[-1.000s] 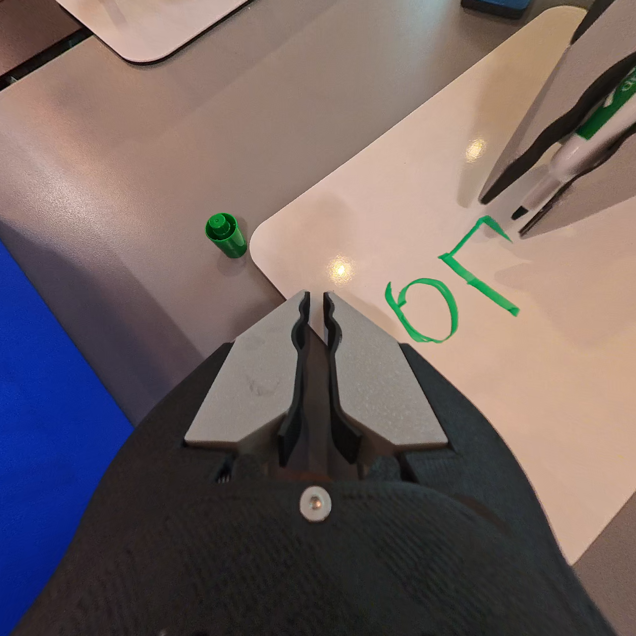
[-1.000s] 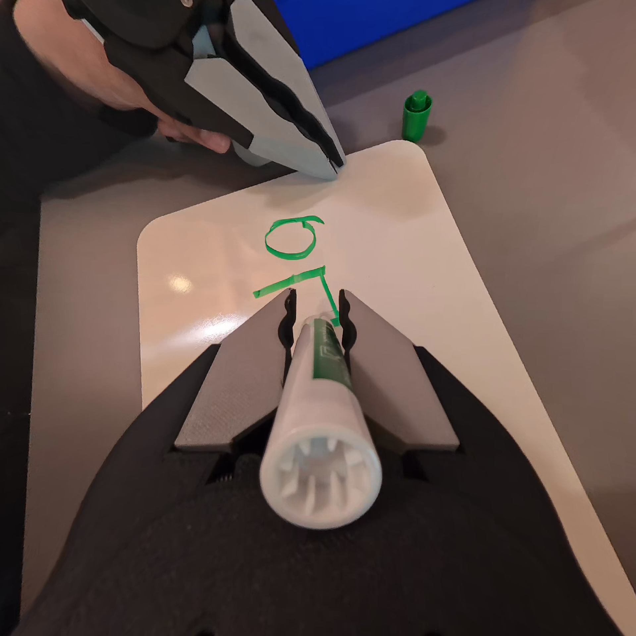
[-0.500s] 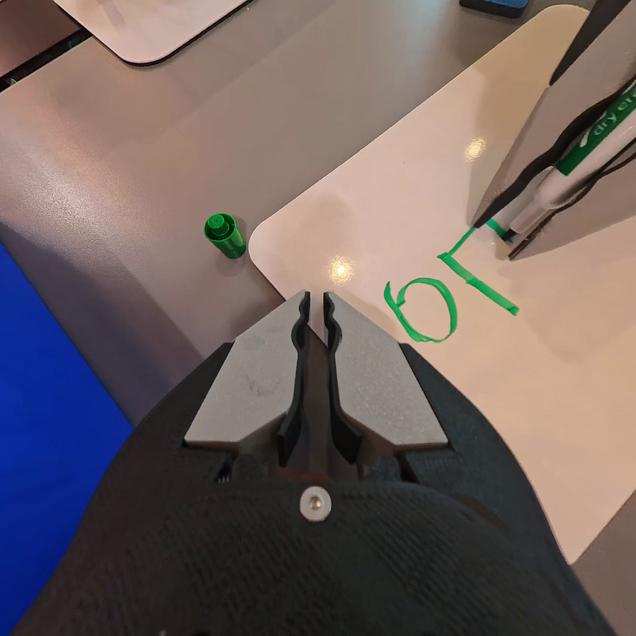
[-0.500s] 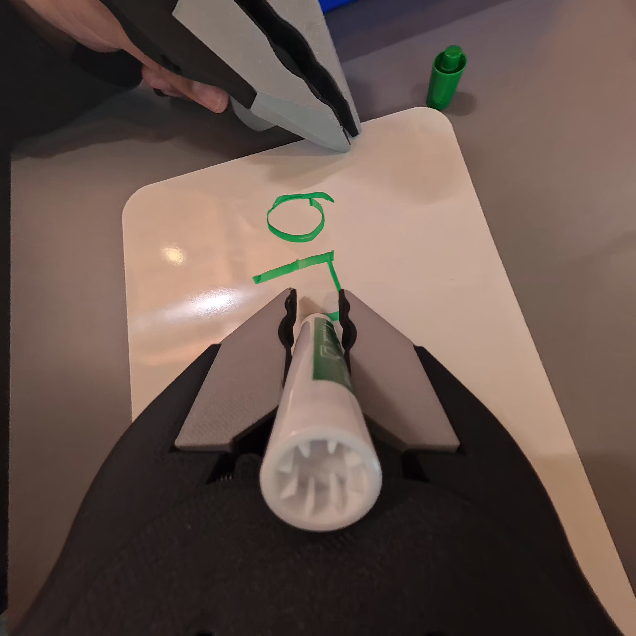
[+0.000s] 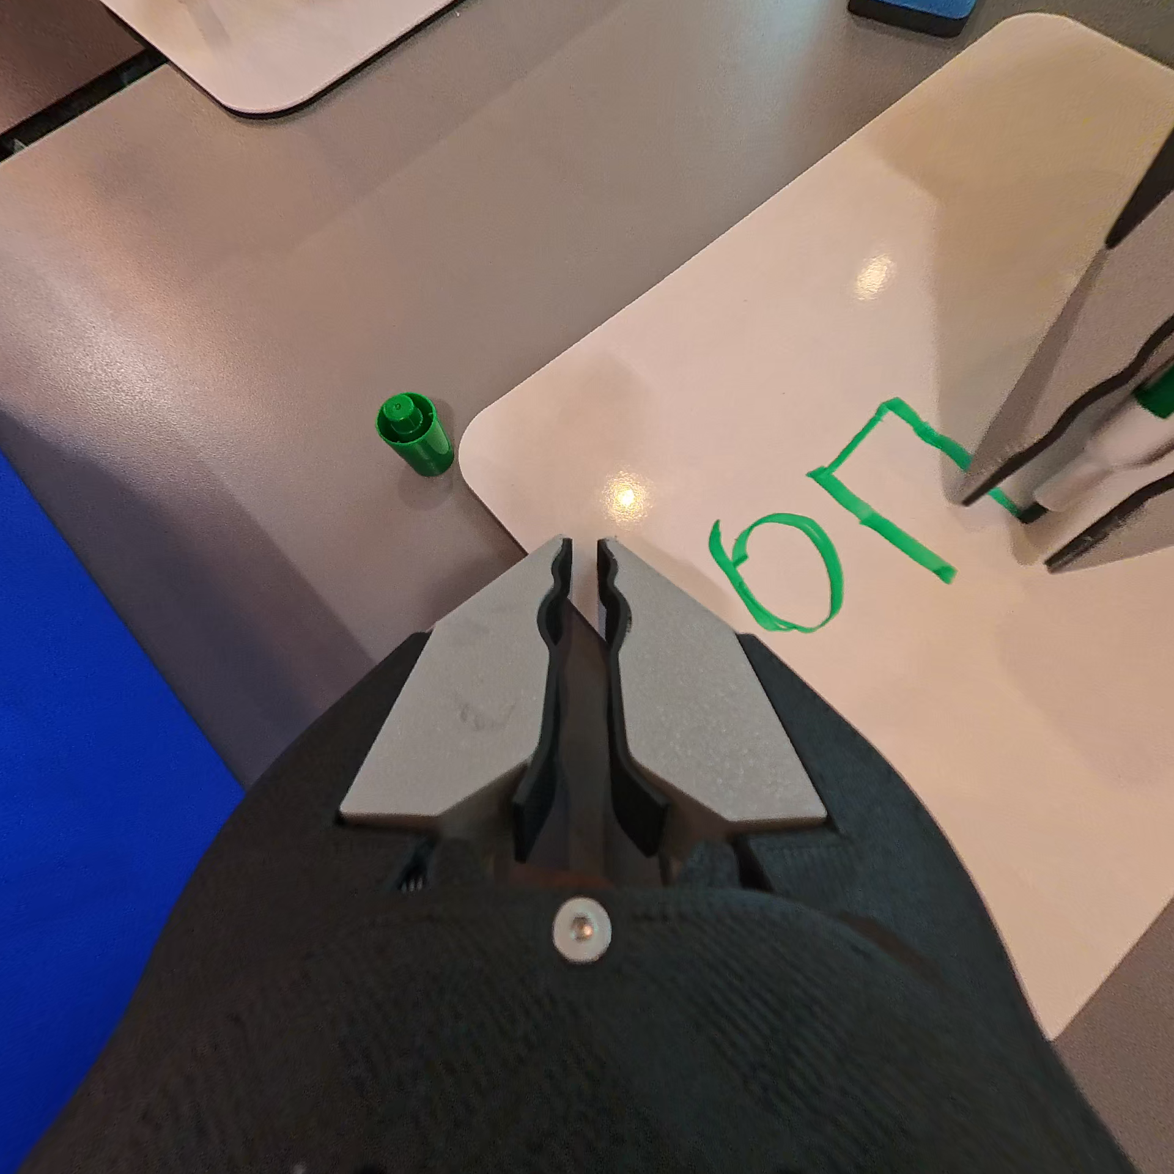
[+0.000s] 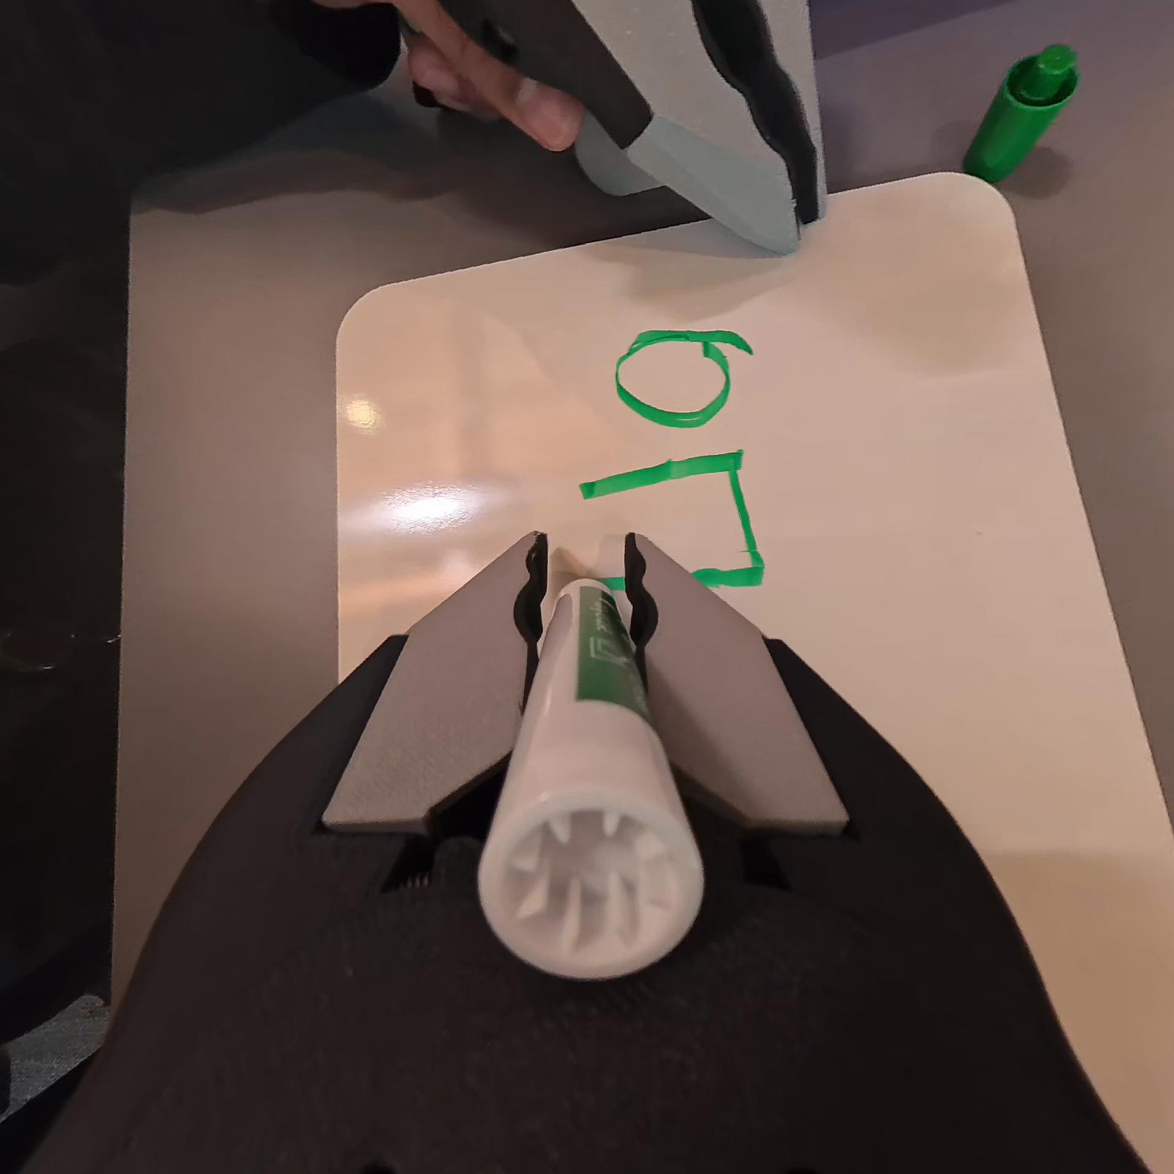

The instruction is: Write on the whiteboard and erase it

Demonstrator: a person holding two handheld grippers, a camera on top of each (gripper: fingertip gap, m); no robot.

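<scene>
A white whiteboard (image 5: 762, 317) lies on the brown-grey table and bears green marker strokes (image 5: 788, 572). My right gripper (image 6: 581, 540) is shut on a white marker with a green label (image 6: 591, 762). The marker's tip (image 5: 1032, 511) touches the board at the end of an angular green line (image 6: 737, 508). My left gripper (image 5: 584, 546) is shut and empty, with its fingertips (image 6: 794, 222) resting on the board (image 6: 889, 635) near a corner. The green marker cap (image 5: 416, 441) lies on the table just off that corner; it also shows in the right wrist view (image 6: 1023, 114).
A second white board (image 5: 273, 51) lies at the far left of the table. A blue eraser (image 5: 915, 13) sits beyond the board's far end. A blue surface (image 5: 76, 699) borders the table on the left. A hand (image 6: 495, 89) holds the left gripper. Tip to tip, the grippers are about 12 cm apart. My left gripper's tips are some 5 cm from the green marker cap (image 5: 416, 441).
My right gripper has moved the marker across the board and the angular green line has grown by new segments. My left gripper has stayed put on the board's corner.
</scene>
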